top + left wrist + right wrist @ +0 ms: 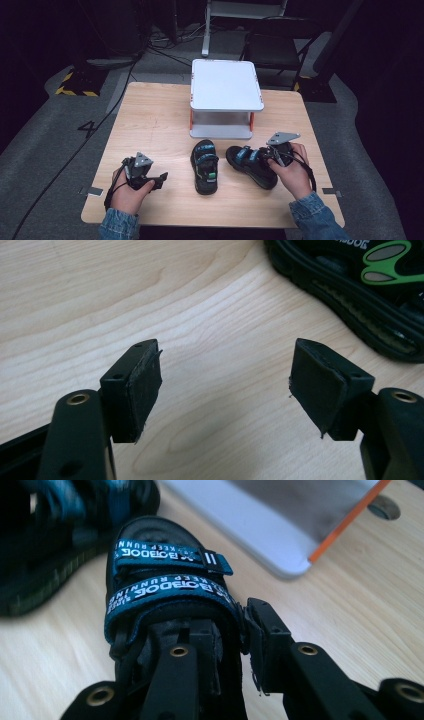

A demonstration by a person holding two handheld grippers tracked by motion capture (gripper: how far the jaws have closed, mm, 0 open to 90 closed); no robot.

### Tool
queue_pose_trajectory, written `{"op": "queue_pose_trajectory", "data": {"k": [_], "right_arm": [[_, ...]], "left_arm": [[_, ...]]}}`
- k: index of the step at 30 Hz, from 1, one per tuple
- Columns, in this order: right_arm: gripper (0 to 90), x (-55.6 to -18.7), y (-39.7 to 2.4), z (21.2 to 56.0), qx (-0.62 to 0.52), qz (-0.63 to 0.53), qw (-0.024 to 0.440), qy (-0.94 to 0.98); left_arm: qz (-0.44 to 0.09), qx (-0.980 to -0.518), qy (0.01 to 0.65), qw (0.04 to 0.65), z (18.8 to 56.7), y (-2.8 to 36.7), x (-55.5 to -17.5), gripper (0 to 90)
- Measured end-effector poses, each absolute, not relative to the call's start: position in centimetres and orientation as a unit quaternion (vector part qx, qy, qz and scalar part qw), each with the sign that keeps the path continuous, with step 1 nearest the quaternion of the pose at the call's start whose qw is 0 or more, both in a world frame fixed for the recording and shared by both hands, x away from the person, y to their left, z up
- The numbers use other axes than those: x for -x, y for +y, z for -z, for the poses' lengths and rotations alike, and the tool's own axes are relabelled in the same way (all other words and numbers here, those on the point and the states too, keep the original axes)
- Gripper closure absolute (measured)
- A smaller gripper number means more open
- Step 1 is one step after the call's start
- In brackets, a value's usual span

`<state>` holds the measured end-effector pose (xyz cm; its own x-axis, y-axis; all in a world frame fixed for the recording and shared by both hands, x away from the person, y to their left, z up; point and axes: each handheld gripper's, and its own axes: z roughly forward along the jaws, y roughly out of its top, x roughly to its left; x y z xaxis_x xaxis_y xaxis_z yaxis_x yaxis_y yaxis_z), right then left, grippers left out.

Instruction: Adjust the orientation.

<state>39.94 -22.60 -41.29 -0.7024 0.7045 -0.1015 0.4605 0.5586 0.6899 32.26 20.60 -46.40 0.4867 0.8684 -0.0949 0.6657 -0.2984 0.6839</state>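
Your right gripper (227, 645) clenched the soft, light right sandal's (250, 165) strap beside the shelf (226, 85); your left gripper (225, 385) was released.

The two blue straps (167, 575) of the black sandal (170, 610) in the right gripper view carry white lettering, seen upside down: "KEEP RUNNING" beside a larger brand word too garbled to read. On the grey floor (60, 130) left of the counter (150, 120), a dark "4" (87, 128) is marked. The other sandal (350, 285) shows part of a white word, cut off and unreadable.
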Motion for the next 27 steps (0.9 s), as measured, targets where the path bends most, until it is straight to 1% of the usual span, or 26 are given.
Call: {"op": "queue_pose_trajectory", "data": {"k": [3, 4, 5, 6, 9, 10, 11, 12, 13, 14, 16, 17, 19, 21, 22, 23, 24, 25, 27], "right_arm": [[75.0, -41.0, -20.8, 41.7, -0.369, -0.342, 0.190, 0.843], [75.0, -41.0, -20.8, 41.7, -0.369, -0.342, 0.190, 0.843], [74.8, -41.9, -19.8, 42.3, -0.387, -0.339, 0.193, 0.836], [74.8, -41.9, -19.8, 42.3, -0.387, -0.339, 0.193, 0.836], [73.8, -42.7, -18.8, 43.3, -0.398, -0.335, 0.208, 0.829], [71.7, -42.9, -18.5, 43.7, -0.398, -0.338, 0.209, 0.827], [64.5, -42.9, -18.4, 43.7, -0.389, -0.339, 0.209, 0.831], [64.5, -42.9, -18.4, 43.7, -0.389, -0.339, 0.209, 0.831], [50.4, -43.1, -18.6, 43.7, -0.384, -0.343, 0.203, 0.833], [46.6, -43.1, -18.8, 43.7, -0.380, -0.350, 0.196, 0.833], [41.7, -42.7, -19.5, 43.3, -0.377, -0.361, 0.185, 0.833], [41.7, -42.7, -19.5, 43.3, -0.377, -0.361, 0.185, 0.833], [35.9, -41.8, -21.1, 42.0, -0.373, -0.397, 0.179, 0.820], [34.7, -41.4, -21.7, 41.5, -0.372, -0.404, 0.177, 0.817], [28.1, -40.7, -22.9, 40.9, -0.366, -0.401, 0.158, 0.825], [28.1, -40.7, -22.9, 40.9, -0.366, -0.401, 0.158, 0.825], [26.1, -40.6, -23.2, 41.0, -0.363, -0.394, 0.147, 0.831], [23.8, -39.9, -23.5, 41.3, -0.347, -0.382, 0.119, 0.848], [23.2, -39.7, -23.4, 41.5, -0.338, -0.378, 0.113, 0.854]], "left_arm": [[-0.151, -0.785, 0.495, 0.340, 46.5, 21.3, -31.5, 29.2], [-0.151, -0.785, 0.495, 0.340, 46.5, 21.3, -31.5, 29.2], [-0.152, -0.785, 0.496, 0.339, 46.5, 21.6, -31.3, 29.2], [-0.152, -0.785, 0.496, 0.339, 46.5, 21.6, -31.3, 29.2], [-0.153, -0.782, 0.502, 0.337, 46.6, 21.8, -31.0, 29.2], [-0.154, -0.782, 0.501, 0.337, 46.6, 21.9, -30.9, 29.2], [-0.154, -0.781, 0.502, 0.337, 46.6, 22.0, -30.9, 29.2], [-0.153, -0.782, 0.502, 0.337, 46.6, 22.1, -30.8, 29.2], [-0.154, -0.782, 0.502, 0.337, 46.6, 22.1, -30.9, 29.2], [-0.154, -0.782, 0.502, 0.338, 46.6, 22.1, -30.9, 29.2], [-0.152, -0.783, 0.499, 0.338, 46.5, 21.9, -31.0, 29.2], [-0.152, -0.783, 0.499, 0.338, 46.5, 21.9, -31.0, 29.2], [-0.150, -0.783, 0.498, 0.341, 46.4, 21.7, -31.1, 29.1], [-0.151, -0.785, 0.494, 0.343, 46.4, 21.4, -31.4, 29.1], [-0.151, -0.786, 0.492, 0.342, 46.4, 21.3, -31.5, 29.1], [-0.149, -0.788, 0.490, 0.342, 46.4, 21.2, -31.6, 29.1], [-0.146, -0.791, 0.486, 0.342, 46.5, 21.0, -31.9, 29.1], [-0.145, -0.794, 0.481, 0.342, 46.5, 20.7, -32.2, 29.1], [-0.143, -0.796, 0.479, 0.342, 46.5, 20.5, -32.4, 29.2]]}}
